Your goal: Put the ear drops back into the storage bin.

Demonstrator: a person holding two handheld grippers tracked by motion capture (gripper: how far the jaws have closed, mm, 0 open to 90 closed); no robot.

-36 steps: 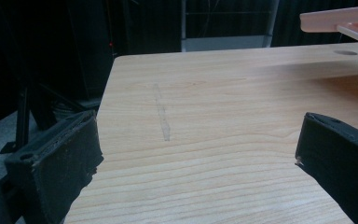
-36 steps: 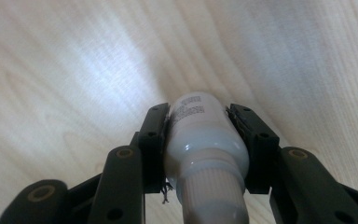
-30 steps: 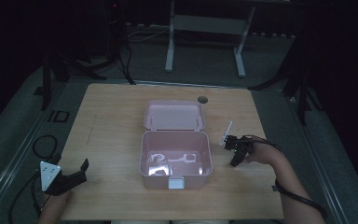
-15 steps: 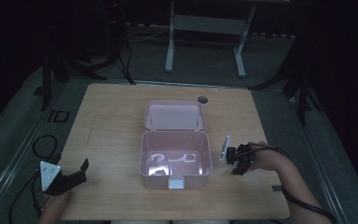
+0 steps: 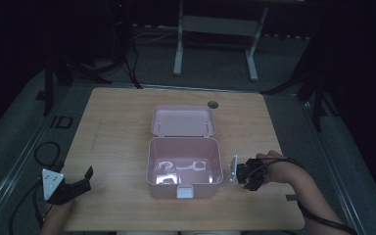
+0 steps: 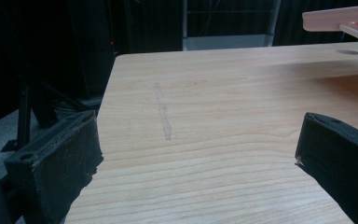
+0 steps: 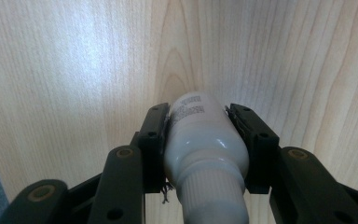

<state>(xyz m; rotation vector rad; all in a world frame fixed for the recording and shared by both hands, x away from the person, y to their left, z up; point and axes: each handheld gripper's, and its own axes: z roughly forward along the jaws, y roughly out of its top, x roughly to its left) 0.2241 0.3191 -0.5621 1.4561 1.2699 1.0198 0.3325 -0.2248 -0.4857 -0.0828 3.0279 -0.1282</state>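
An open pink plastic box (image 5: pixel 185 182) stands mid-table, its lid (image 5: pixel 183 120) laid back behind it and pale items inside that I cannot make out. My right gripper (image 5: pixel 247 176) hovers just right of the box, a hand behind it. In the right gripper view, that gripper (image 7: pixel 198 113) is shut on a white bottle (image 7: pixel 205 144) with a ribbed cap, pointing down at the wooden tabletop. My left gripper (image 5: pixel 84 179) rests near the table's front left corner. Its jaws stand wide apart over bare wood in the left gripper view (image 6: pixel 196 140).
The wooden table (image 5: pixel 117 127) has a round cable hole (image 5: pixel 212 104) behind the lid. Cables (image 5: pixel 46 152) lie on the floor to the left. A metal stand (image 5: pixel 215 29) is beyond the far edge. The box's lid edge (image 6: pixel 340 21) juts in at the left gripper view's upper right.
My right gripper has moved toward the table's near edge with the bottle in it, staying right of the box. The left gripper has not moved.
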